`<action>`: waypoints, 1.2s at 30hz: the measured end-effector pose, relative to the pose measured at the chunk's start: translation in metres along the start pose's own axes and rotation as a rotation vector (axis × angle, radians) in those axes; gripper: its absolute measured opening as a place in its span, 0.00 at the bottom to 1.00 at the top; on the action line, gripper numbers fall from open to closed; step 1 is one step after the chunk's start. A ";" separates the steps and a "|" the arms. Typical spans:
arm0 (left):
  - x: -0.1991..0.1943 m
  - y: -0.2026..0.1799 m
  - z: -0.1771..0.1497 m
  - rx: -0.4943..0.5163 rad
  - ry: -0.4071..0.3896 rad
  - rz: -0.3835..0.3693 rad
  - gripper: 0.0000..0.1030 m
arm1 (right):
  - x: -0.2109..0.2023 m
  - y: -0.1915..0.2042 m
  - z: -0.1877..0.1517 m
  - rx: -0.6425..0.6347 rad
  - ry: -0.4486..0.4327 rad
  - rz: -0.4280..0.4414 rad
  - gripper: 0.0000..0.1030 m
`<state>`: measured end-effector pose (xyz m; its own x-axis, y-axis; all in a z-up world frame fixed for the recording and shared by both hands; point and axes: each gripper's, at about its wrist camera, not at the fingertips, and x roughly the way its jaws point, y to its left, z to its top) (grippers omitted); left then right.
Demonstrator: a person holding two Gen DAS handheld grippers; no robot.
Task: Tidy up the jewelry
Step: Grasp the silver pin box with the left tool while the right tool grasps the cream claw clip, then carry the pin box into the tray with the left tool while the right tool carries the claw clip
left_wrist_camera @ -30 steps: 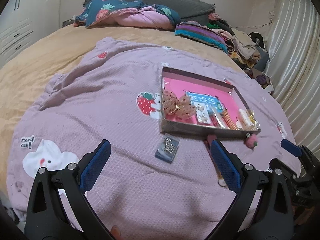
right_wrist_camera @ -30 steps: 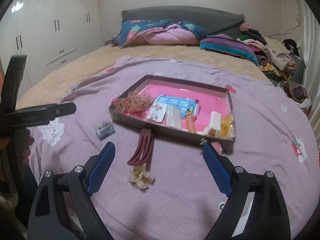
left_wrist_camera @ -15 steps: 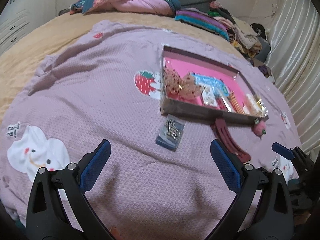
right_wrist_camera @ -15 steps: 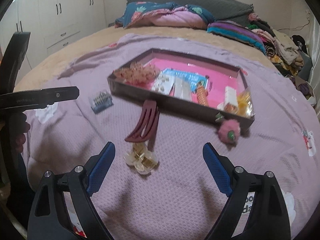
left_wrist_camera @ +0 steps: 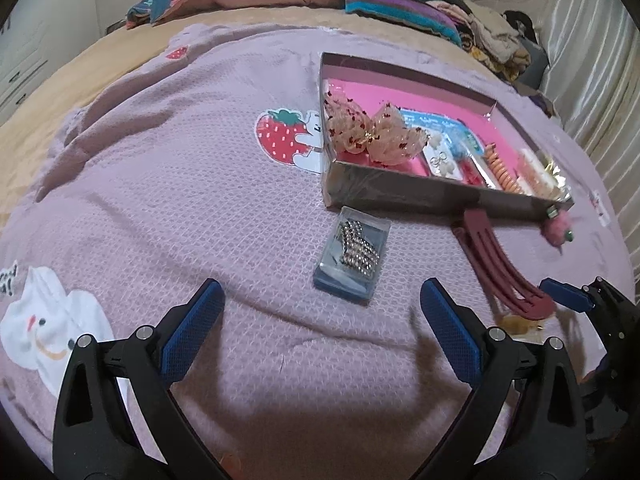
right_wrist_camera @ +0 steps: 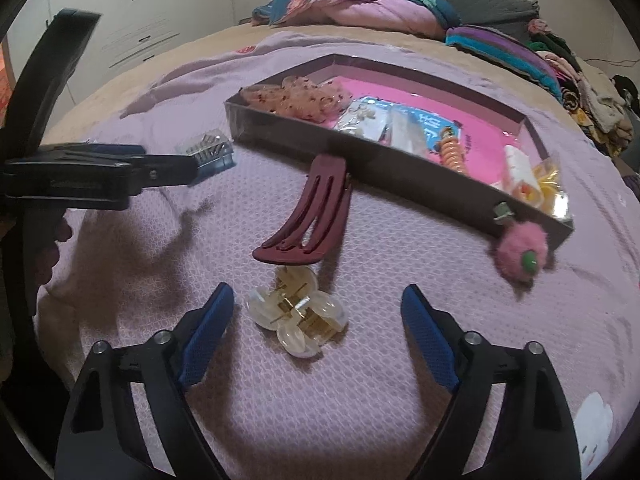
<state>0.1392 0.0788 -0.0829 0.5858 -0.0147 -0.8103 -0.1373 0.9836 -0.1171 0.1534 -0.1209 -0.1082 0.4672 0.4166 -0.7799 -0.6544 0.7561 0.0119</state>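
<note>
Right wrist view: clear claw clip sits between spread jaws

Right gripper (right_wrist_camera: 318, 300), released and empty, its jaws having just been closing, has the translucent gold-hinged plastic claw clip (right_wrist_camera: 298, 316) just ahead between its fingers, on the lilac blanket (right_wrist_camera: 400, 360). The clip's long axis runs roughly across the jaws. Left gripper (left_wrist_camera: 320, 300), also released, faces the clear rhinestone-pin box (left_wrist_camera: 354, 254) instead. The right hand is nearer.

In front of you a shallow box (right_wrist_camera: 400, 160) with a pink floor lies on the bedspread, holding a gauzy bow (left_wrist_camera: 372, 134), carded earrings (left_wrist_camera: 440, 160) and a coiled orange tie (right_wrist_camera: 452, 152). Outside it you see a maroon hair clip (right_wrist_camera: 308, 216) against its wall, a clear claw clip (right_wrist_camera: 296, 316), a pink pompom (right_wrist_camera: 520, 252) and a small case of sparkly clips (left_wrist_camera: 354, 254).
</note>
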 end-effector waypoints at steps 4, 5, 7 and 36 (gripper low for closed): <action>0.011 -0.004 0.007 0.023 0.011 0.012 0.81 | 0.003 0.004 -0.002 -0.033 0.007 0.017 0.53; 0.013 -0.005 0.009 0.029 0.013 0.014 0.80 | 0.003 0.005 -0.002 -0.039 0.005 0.027 0.46; 0.015 -0.008 0.010 0.038 0.015 0.013 0.75 | 0.001 0.005 -0.003 -0.036 0.005 0.048 0.45; -0.039 -0.038 0.011 0.064 -0.053 -0.072 0.23 | -0.072 -0.018 -0.008 0.080 -0.070 0.157 0.45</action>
<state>0.1306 0.0438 -0.0401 0.6337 -0.0780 -0.7696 -0.0432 0.9898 -0.1359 0.1267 -0.1684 -0.0570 0.4053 0.5648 -0.7189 -0.6746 0.7154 0.1818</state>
